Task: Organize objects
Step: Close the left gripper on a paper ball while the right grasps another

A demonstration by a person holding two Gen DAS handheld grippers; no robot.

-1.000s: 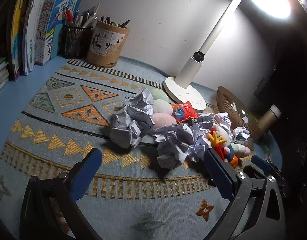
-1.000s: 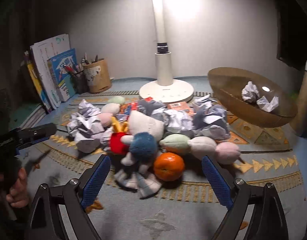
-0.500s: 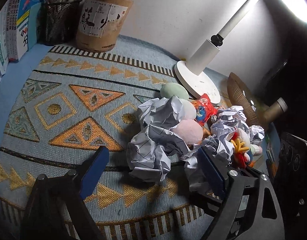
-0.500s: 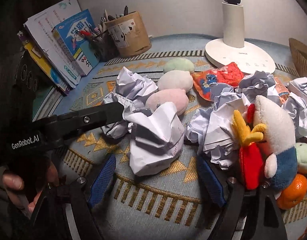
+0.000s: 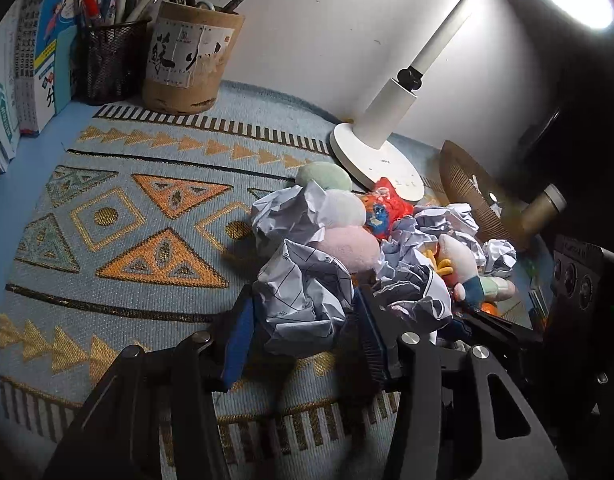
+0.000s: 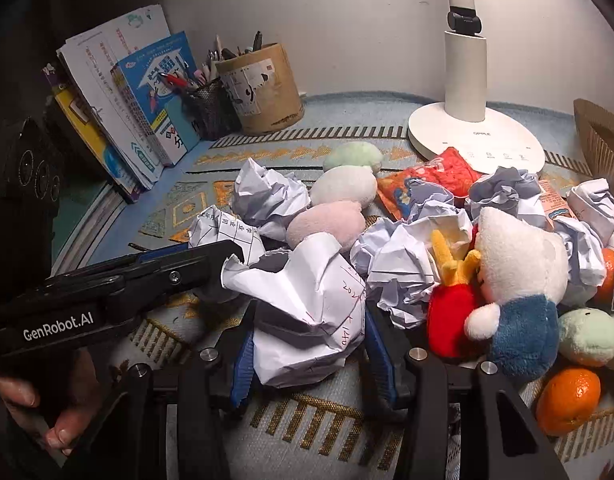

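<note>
On the patterned mat (image 5: 119, 216), in front of the white desk lamp's base (image 6: 475, 144), lies a heap of crumpled paper, plush toys and fruit. Left gripper (image 5: 303, 332): jaws closing, their blue pads pressed against the sides of a gridded paper ball (image 5: 307, 300) at the end of the heap farthest from the lamp base. Right gripper (image 6: 307, 344): jaws closing, both pads against a paper ball with red writing (image 6: 311, 320), just beside the first ball on its lamp-ward side; whether either ball is lifted off the mat cannot be told. In the right wrist view a hand (image 6: 31, 408) holds the left gripper's black body. Between the two balls and the lamp base lie a pink plush egg (image 6: 327, 222), a white plush egg (image 6: 343, 186) and a green plush egg (image 6: 353, 156) in a row. Right of the lamp base's near edge sit a white-and-blue plush doll (image 6: 515, 280), two oranges (image 6: 567, 400) and further paper balls. Well left of the lamp, against the wall, stand a cardboard pen pot (image 5: 191, 60), a mesh pen cup (image 5: 107, 60) and books (image 6: 119, 104).
</note>
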